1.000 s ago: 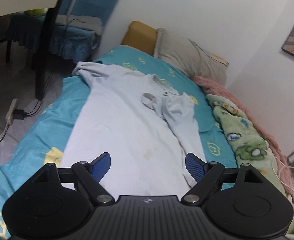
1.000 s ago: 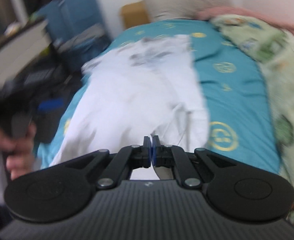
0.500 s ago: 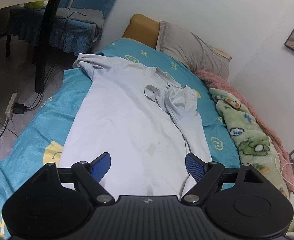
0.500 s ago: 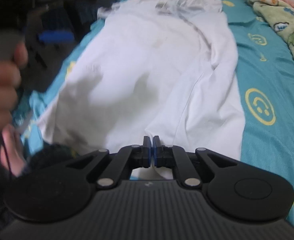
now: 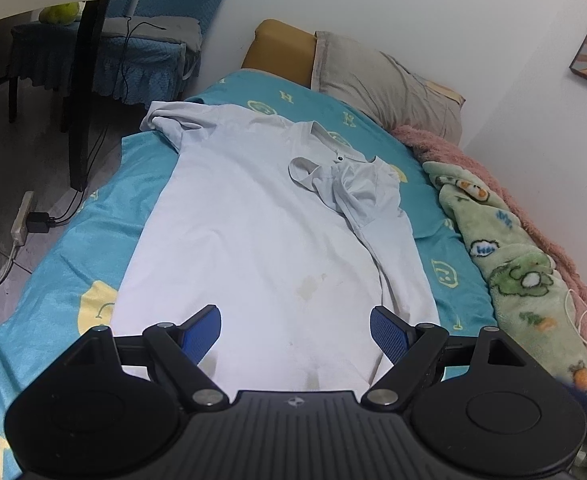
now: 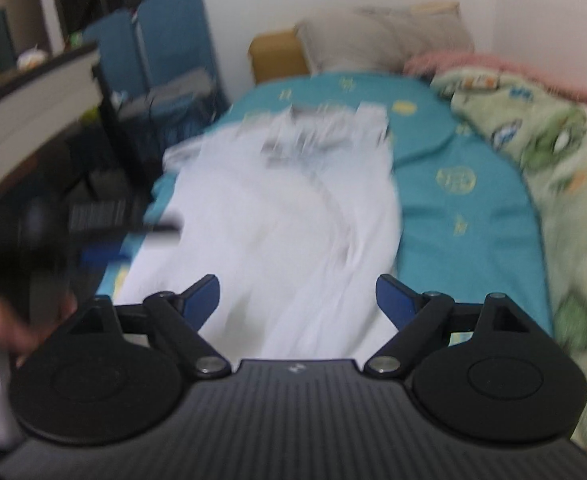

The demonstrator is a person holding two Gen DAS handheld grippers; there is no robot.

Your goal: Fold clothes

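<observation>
A pale white polo shirt (image 5: 261,216) lies flat along the teal bed sheet (image 5: 65,264), collar toward the pillows, its right sleeve folded in over the chest. My left gripper (image 5: 295,322) hovers open above the shirt's hem, nothing between its blue pads. In the blurred right wrist view the same shirt (image 6: 277,216) stretches ahead; my right gripper (image 6: 297,294) is opening its jaws above the hem, and no cloth is pinched between them. The other gripper (image 6: 45,224) and a hand show as a dark blur at the left.
A grey pillow (image 5: 381,80) and a mustard cushion (image 5: 281,48) sit at the head of the bed. A green patterned blanket (image 5: 521,272) and pink blanket run along the right wall side. A power strip (image 5: 23,218) with cables lies on the floor left, near a dark table leg (image 5: 83,92).
My right gripper was shut on the shirt's hem and has let go, jaws now wide, and it has pulled back and tilted up. The left gripper stayed open, barely shifting.
</observation>
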